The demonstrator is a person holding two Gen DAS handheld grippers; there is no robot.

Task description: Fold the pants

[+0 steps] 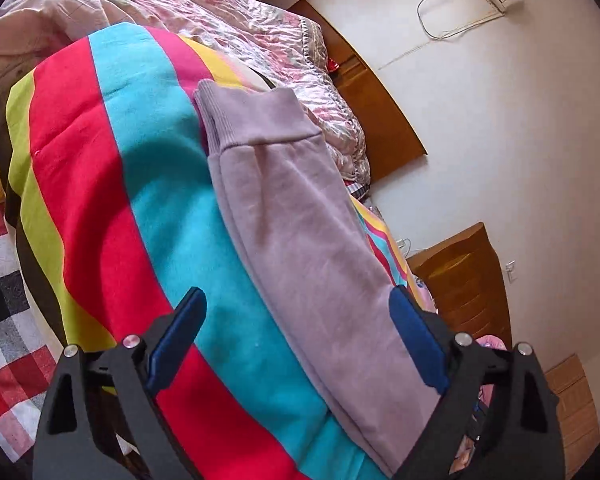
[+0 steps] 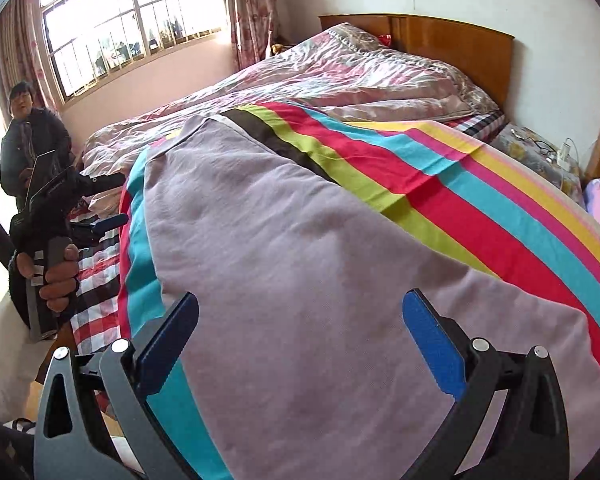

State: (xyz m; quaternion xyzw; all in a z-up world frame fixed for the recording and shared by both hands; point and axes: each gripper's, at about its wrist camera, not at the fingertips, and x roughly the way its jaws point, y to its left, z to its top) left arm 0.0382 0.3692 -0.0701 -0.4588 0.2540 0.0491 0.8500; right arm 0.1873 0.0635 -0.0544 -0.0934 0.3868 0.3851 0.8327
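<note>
Pale lilac sweatpants (image 1: 300, 224) lie flat on a bright striped blanket (image 1: 140, 184) on a bed. In the left wrist view I see one leg ending in a ribbed cuff (image 1: 256, 120). My left gripper (image 1: 298, 304) is open just above the leg, empty. In the right wrist view the wide part of the pants (image 2: 284, 248) fills the middle. My right gripper (image 2: 300, 308) is open over it, empty. The left gripper also shows at the left of the right wrist view (image 2: 100, 226), held in a hand beyond the bed's edge.
A pink floral quilt (image 2: 340, 72) covers the far half of the bed below a wooden headboard (image 2: 452, 40). A checked sheet (image 1: 4, 304) shows at the bed edge. A wooden nightstand (image 1: 464, 276) stands by the wall. A person (image 2: 28, 140) stands near the window.
</note>
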